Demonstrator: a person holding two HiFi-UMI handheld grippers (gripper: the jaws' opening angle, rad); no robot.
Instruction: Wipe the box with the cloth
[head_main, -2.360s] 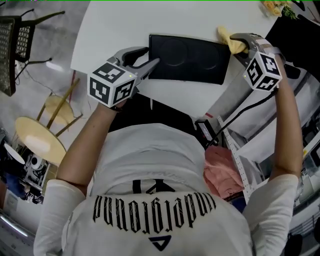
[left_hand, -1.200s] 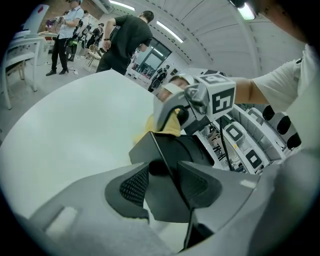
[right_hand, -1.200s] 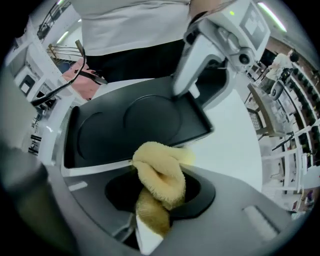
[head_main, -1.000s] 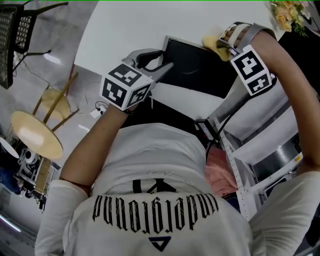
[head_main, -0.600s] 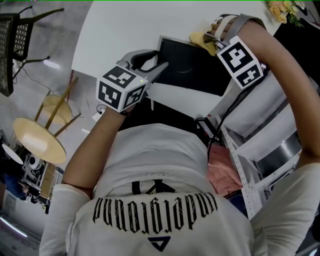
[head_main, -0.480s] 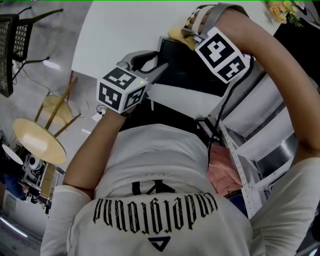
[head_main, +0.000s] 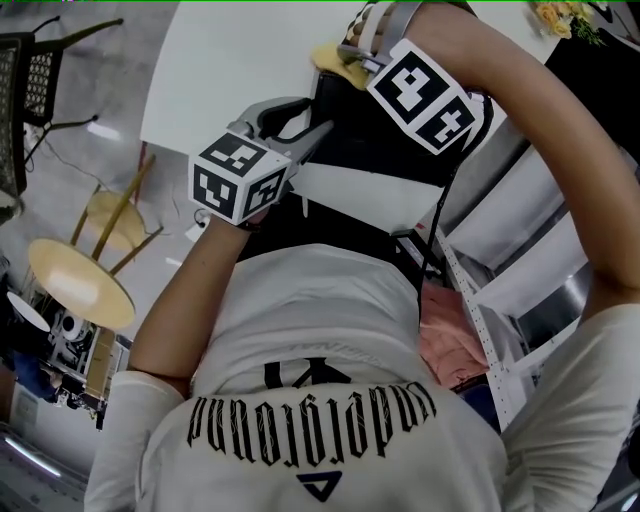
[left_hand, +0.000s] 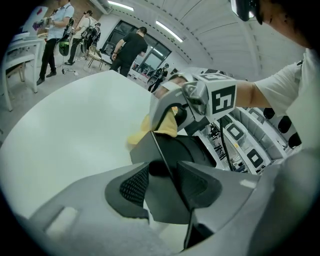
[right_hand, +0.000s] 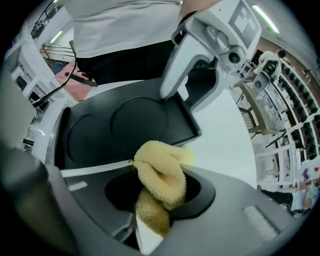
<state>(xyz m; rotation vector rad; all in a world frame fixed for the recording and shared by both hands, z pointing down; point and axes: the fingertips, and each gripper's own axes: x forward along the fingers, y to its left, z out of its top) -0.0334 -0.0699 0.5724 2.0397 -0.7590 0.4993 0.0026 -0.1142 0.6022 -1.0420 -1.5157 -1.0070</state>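
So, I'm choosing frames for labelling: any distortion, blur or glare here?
Head view: evenly lit and sharp. Left gripper view: fisheye, dark corners, left tool slightly soft up close. Right gripper view: fisheye, cloth crisp, faint sheen on the box.

- The yellow fluffy cloth (right_hand: 160, 175) vanishes at its lower end between the jaws of the right gripper (right_hand: 152, 210).
- In the head view, that gripper and the forearm (head_main: 540, 90) cover most of the black shallow plastic box (head_main: 350, 140).
- The white round table (head_main: 240, 60) is cut off at its far edge.
- The background people (left_hand: 127, 50) are too small to detail.
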